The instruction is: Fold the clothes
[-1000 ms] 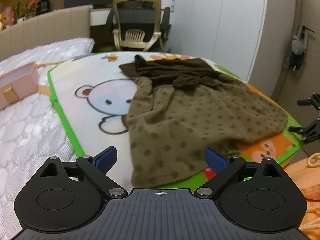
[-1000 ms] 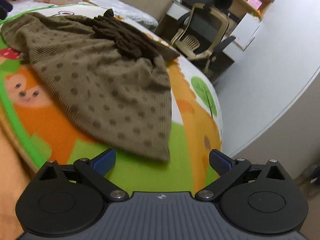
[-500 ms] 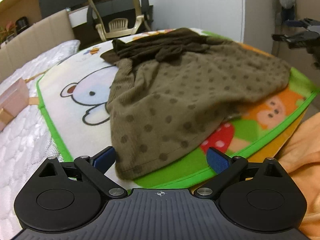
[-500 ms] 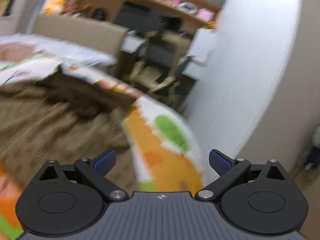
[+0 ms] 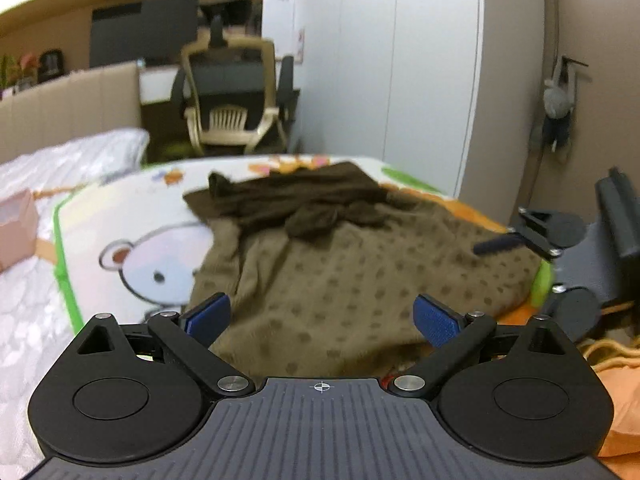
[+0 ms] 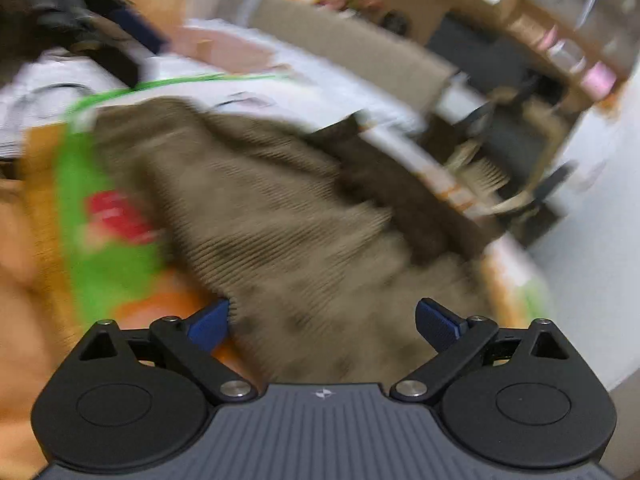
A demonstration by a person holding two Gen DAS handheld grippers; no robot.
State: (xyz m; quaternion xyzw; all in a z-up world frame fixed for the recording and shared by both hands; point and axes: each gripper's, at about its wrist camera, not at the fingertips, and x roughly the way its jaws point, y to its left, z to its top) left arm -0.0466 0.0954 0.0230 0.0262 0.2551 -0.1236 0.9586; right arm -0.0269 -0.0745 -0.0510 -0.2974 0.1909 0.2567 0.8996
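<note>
We see a brown dotted dress (image 5: 360, 280) on the cartoon mat (image 5: 132, 216) — left gripper (image 5: 322, 318) and right gripper (image 6: 322, 320) both spread, empty, at the dress's near hem.

Bed (image 5: 28, 312): you are looking at a white quilted cover.
Play mat (image 5: 132, 208): it is lying on the bed, showing you a cartoon bear.
Brown dotted garment (image 5: 340, 280): it is lying crumpled on the mat.
Pink box (image 5: 16, 232): it is sitting on the quilt beside the mat.

Both tongs gape wide and hold nothing: the left tongs (image 5: 322, 316) level, the right tongs (image 6: 322, 318) tilted beside them
</note>
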